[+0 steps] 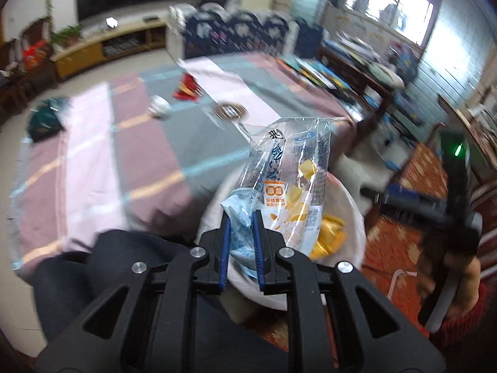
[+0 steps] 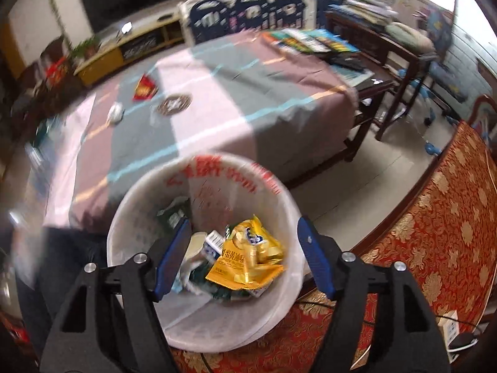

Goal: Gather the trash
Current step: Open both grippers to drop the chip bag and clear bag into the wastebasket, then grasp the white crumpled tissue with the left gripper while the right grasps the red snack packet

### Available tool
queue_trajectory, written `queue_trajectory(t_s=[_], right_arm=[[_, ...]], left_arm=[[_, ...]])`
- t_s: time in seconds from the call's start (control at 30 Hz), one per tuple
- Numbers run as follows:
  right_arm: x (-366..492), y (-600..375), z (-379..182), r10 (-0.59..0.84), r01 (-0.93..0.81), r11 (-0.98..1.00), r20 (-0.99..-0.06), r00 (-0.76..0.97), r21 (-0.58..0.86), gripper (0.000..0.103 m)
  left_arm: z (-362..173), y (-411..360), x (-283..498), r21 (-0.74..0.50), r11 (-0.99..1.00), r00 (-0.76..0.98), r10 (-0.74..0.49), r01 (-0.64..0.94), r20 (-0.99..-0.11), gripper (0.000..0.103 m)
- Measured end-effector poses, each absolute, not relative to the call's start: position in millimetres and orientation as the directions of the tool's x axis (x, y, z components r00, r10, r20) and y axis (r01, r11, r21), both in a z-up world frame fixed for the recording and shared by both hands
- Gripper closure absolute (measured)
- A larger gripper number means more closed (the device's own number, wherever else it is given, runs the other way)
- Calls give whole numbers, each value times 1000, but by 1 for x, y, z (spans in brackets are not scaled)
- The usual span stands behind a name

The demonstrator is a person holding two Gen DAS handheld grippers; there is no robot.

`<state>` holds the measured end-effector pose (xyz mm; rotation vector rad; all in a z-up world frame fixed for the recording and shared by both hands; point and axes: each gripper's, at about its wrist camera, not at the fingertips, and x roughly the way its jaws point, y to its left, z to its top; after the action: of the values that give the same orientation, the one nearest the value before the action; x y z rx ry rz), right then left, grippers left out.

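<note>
the striped table (image 1: 130,143) ran off up and left of you in both views, with leftover litter well away from either claw: a red wrapper (image 2: 144,88), a white crumpled bit (image 2: 115,113) and a round dark packet (image 2: 174,103). the white bin (image 2: 279,205) sat at the table's near edge, directly below and ahead of both claws. your left gripper (image 1: 241,217) was pinching the clear bread wrapper (image 1: 289,168) at its lower corner, long axis standing up and away from the claw, right over the bin (image 1: 348,205), so the drop only needed a release. your right gripper (image 2: 243,236) was spread wide with nothing between the pads, hanging over the bin mouth. right view showed the contents, with a yellow packet (image 2: 248,264) on top of other scraps; the left view hid most of that behind the wrapper but showed the pinch itself.
</note>
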<state>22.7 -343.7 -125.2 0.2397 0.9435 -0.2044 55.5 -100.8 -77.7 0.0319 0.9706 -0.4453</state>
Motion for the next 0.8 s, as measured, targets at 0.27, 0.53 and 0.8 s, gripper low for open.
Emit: queue_trajectory(t_s=[0.27, 0.53, 0.8], right_arm=[[26, -389, -124, -50, 409, 876, -796, 604, 255, 31], [47, -383, -158, 15, 424, 850, -817, 577, 314, 31], [81, -365, -168, 12, 403, 873, -839, 544, 274, 31]], left_arm=[[-144, -155, 75, -212, 831, 263, -388, 514, -883, 14], [-147, -89, 160, -117, 947, 477, -254, 298, -842, 13], [-163, -41, 332, -61, 995, 581, -98, 82, -808, 28]])
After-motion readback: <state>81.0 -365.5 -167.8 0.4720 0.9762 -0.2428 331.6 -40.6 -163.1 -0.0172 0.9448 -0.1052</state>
